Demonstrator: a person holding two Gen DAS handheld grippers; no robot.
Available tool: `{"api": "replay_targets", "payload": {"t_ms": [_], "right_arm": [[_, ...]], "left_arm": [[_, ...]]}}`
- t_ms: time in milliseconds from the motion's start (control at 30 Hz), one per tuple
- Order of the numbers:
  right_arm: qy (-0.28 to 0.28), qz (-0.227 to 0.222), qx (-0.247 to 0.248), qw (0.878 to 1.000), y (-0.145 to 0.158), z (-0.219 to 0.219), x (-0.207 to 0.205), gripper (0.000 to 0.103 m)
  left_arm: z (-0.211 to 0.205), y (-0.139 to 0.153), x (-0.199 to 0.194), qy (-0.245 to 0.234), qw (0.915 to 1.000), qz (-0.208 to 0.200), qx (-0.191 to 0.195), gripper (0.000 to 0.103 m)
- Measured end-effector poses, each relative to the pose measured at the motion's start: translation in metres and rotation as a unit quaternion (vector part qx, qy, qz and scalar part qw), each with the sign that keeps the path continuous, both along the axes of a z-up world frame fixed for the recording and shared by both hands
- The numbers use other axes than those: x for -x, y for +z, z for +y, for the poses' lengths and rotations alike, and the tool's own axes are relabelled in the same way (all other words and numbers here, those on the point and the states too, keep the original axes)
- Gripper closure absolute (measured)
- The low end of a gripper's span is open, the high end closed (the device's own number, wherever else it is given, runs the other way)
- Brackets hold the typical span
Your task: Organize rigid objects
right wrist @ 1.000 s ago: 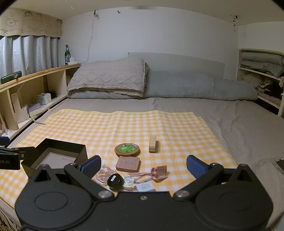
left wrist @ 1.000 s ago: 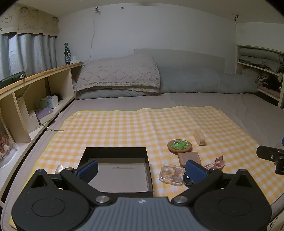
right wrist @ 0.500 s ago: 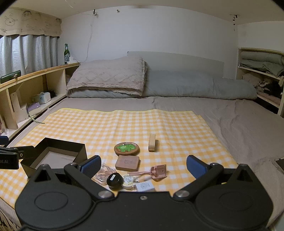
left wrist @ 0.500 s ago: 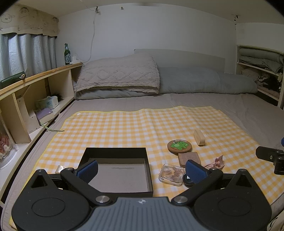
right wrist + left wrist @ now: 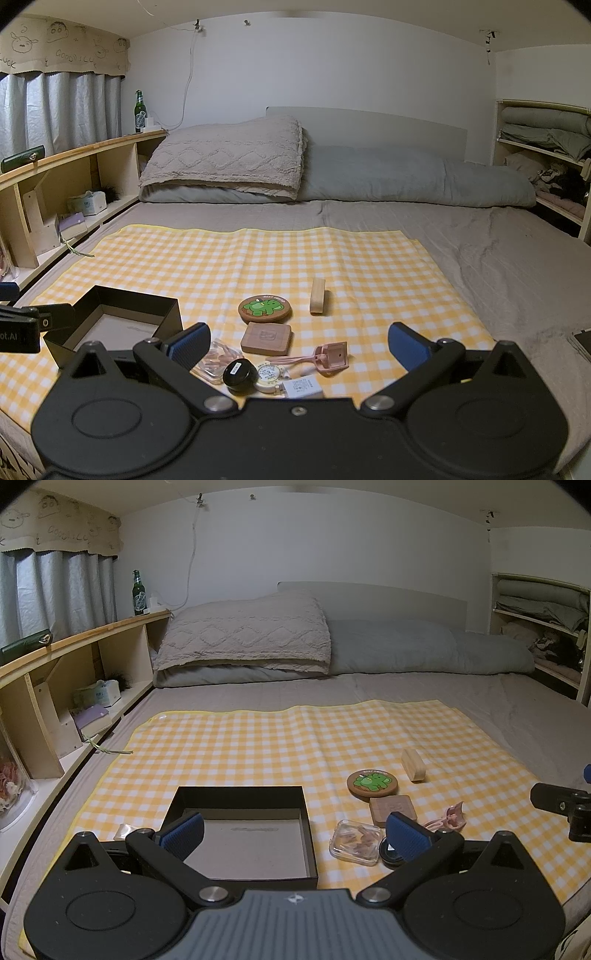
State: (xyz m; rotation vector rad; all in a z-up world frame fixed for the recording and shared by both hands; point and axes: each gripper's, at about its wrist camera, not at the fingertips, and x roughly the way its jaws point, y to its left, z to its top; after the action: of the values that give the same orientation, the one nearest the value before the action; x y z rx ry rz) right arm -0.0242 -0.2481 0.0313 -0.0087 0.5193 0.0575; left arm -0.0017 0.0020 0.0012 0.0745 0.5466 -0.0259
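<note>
Both hand-held grippers, left [image 5: 295, 830] and right [image 5: 297, 341], hover released and empty above a yellow checked cloth [image 5: 258, 258] spread over a grey bed [image 5: 498, 266]. On the cloth sit an open black box [image 5: 236, 819] and, to its right, a frog coaster [image 5: 264, 308], wooden block [image 5: 317, 295] and square wooden case [image 5: 266, 338]. Pillows [image 5: 229, 162] lie against the white wall; a green bottle [image 5: 139, 111] stands on the wooden shelf [image 5: 74, 155].

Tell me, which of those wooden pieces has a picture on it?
The round wooden coaster with the green cartoon animal; the square wooden block and pale upright wooden block show no colour picture.
</note>
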Motion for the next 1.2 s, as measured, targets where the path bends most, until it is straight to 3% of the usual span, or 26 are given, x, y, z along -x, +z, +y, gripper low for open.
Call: {"api": "replay_targets", "payload": {"t_ms": [1200], "right_arm": [[0.000, 0.003, 0.003, 1.000, -0.0029, 0.0006, -0.0001, 0.000]], "left_arm": [[-0.0034, 0.0006, 0.0009, -0.001, 1.0000, 0.000, 0.000, 0.000]]}}
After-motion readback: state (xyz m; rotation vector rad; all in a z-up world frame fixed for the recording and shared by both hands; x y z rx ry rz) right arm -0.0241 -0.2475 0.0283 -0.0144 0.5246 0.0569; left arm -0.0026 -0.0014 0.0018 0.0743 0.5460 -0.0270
